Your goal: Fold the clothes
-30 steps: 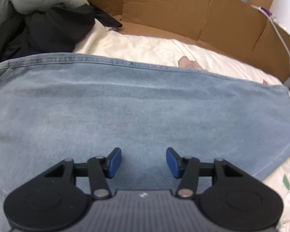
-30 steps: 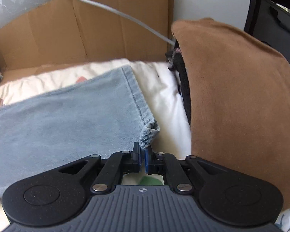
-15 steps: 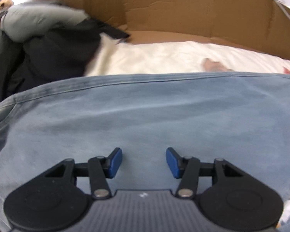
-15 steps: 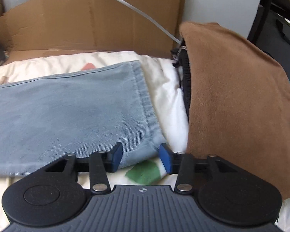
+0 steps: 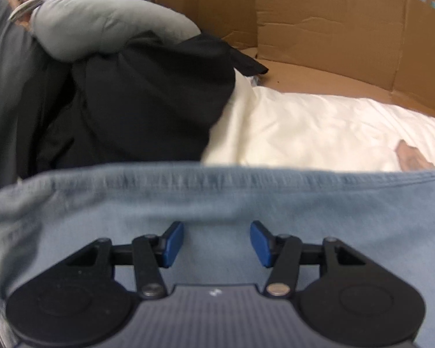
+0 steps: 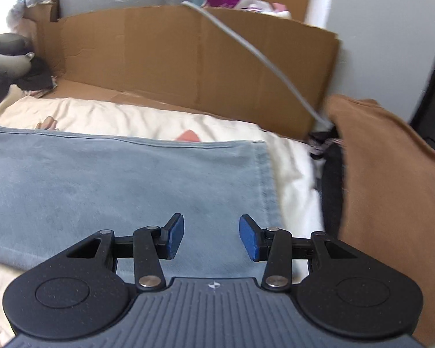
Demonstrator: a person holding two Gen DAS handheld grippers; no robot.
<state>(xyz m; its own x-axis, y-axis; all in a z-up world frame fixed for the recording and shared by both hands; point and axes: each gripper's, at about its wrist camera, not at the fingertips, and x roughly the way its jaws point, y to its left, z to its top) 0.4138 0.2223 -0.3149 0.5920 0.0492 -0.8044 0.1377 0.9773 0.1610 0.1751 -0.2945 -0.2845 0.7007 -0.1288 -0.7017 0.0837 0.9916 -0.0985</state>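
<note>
Light blue jeans (image 5: 246, 197) lie spread flat on a cream bedsheet (image 5: 304, 127). My left gripper (image 5: 217, 242) hovers open just above the denim near its far seam, with nothing between its blue pads. In the right wrist view the jeans (image 6: 116, 179) end in a leg hem (image 6: 265, 179) that lies flat. My right gripper (image 6: 211, 237) is open over the denim, just inside that hem, and holds nothing.
A pile of black clothes (image 5: 148, 101) under a grey garment (image 5: 107, 23) sits beyond the jeans on the left. Cardboard walls (image 6: 188, 58) border the far side. A brown garment (image 6: 391, 188) bulks up on the right, and a grey cable (image 6: 264, 58) runs across the cardboard.
My right gripper opened and let go of the hem corner, which now lies flat, then lifted back over the leg. My left gripper slid left along the jeans toward the black pile.
</note>
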